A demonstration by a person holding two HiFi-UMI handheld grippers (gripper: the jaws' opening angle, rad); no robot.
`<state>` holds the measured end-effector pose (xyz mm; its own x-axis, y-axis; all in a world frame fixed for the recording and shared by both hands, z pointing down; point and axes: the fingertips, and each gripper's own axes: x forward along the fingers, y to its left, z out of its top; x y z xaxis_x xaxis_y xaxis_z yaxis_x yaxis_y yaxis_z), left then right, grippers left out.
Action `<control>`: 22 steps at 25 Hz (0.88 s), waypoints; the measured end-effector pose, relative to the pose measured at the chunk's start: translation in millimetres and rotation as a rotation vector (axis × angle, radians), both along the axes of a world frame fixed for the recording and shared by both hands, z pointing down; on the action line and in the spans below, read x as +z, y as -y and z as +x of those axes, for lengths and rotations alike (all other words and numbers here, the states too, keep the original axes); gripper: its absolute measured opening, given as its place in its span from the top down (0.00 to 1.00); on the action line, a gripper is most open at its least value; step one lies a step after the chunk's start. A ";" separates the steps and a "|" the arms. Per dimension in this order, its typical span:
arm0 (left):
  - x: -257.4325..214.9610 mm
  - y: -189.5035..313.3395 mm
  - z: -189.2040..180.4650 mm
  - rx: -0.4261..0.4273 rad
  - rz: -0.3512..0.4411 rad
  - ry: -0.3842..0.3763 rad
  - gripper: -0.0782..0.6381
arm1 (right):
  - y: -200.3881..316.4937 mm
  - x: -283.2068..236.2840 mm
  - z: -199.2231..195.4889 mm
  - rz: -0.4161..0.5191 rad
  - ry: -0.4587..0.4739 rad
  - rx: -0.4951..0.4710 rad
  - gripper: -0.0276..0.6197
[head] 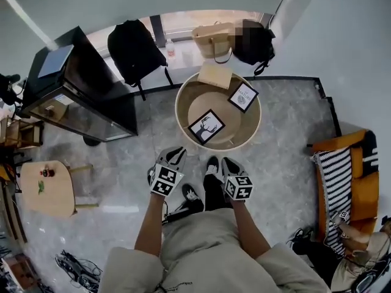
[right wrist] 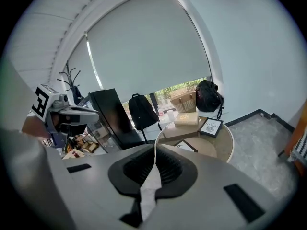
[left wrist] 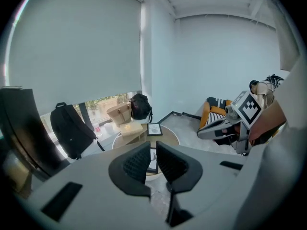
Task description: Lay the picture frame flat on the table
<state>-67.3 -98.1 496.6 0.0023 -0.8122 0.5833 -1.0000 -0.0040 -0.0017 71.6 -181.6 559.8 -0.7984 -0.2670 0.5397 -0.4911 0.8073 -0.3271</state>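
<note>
A round wooden table stands in front of me. A black picture frame with a deer print lies on its inner surface, near my side. A second black frame with a white print stands propped near the far right rim, also seen in the left gripper view and the right gripper view. Both grippers hover short of the table, above my shoes. My left gripper has its jaws a narrow gap apart, empty. My right gripper is shut on nothing.
A tan book rests on the table's far edge. Behind the table are a black backpack, a tan bag and a black bag. A black cabinet stands left, an orange chair right.
</note>
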 end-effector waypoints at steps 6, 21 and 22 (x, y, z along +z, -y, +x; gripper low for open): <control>-33.6 -24.3 3.9 -0.072 0.028 -0.015 0.85 | -7.7 -29.7 2.6 -0.029 0.046 0.015 0.90; -11.4 -61.0 18.7 -0.124 0.027 -0.152 0.86 | -28.0 -22.4 8.4 -0.024 -0.009 -0.053 0.91; -11.0 -60.9 19.4 -0.119 0.025 -0.151 0.86 | -28.0 -24.1 7.7 -0.018 -0.009 -0.057 0.91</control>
